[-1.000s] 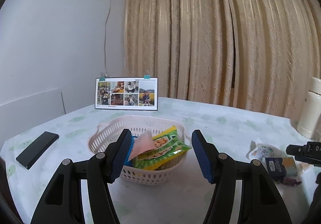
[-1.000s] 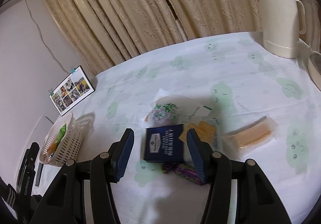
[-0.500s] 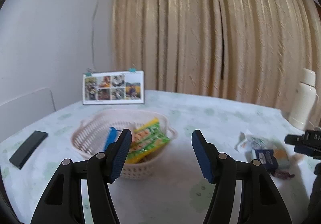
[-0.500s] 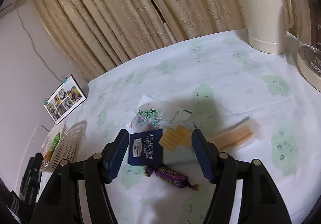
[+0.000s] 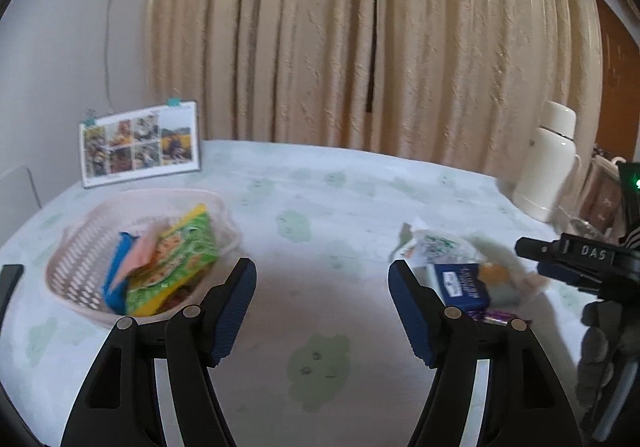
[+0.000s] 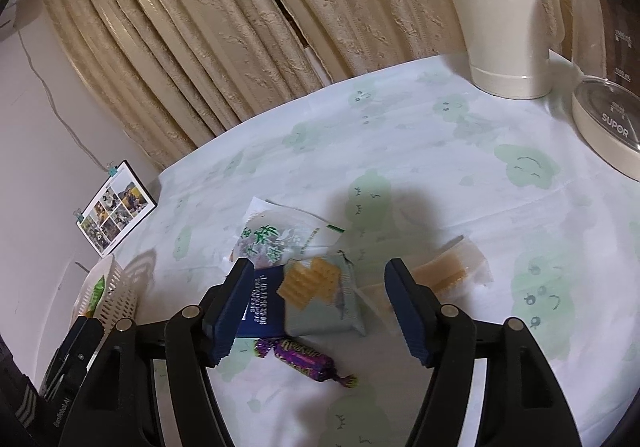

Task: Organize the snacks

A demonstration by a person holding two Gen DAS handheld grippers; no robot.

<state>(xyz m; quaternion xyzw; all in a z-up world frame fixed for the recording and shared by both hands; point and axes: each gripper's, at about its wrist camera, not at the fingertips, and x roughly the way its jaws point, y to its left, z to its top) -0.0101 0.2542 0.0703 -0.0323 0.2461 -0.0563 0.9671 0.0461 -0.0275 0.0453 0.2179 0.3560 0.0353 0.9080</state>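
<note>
Left claw [image 5: 322, 283] stands wide and empty above a bare stretch of the desk [image 5: 320, 207], which is covered in pale cloth printed with green faces. The basket [image 5: 76, 247], pink perforated plastic with curved walls, sits to its left near the desk edge and holds a green packet [image 5: 180, 263] and a blue one [image 5: 116, 271], both leaning on the rim.

Right claw [image 6: 319, 297] is also wide and holds nothing; its jaws flank a cracker pack [image 6: 320, 295] of glossy grey-blue film, apart from it on both sides. A dark blue box [image 6: 260, 311] lies against the pack's left side. A purple twist-wrapped candy [image 6: 304, 361] lies just in front, a white pouch [image 6: 280, 235] with green print behind, and a clear-wrapped wafer [image 6: 448, 275] to the right. Open cloth lies between this cluster and the basket. A cream thermos [image 6: 504, 19] and a kettle base [image 6: 604, 127] stand at the far right edge.
</note>
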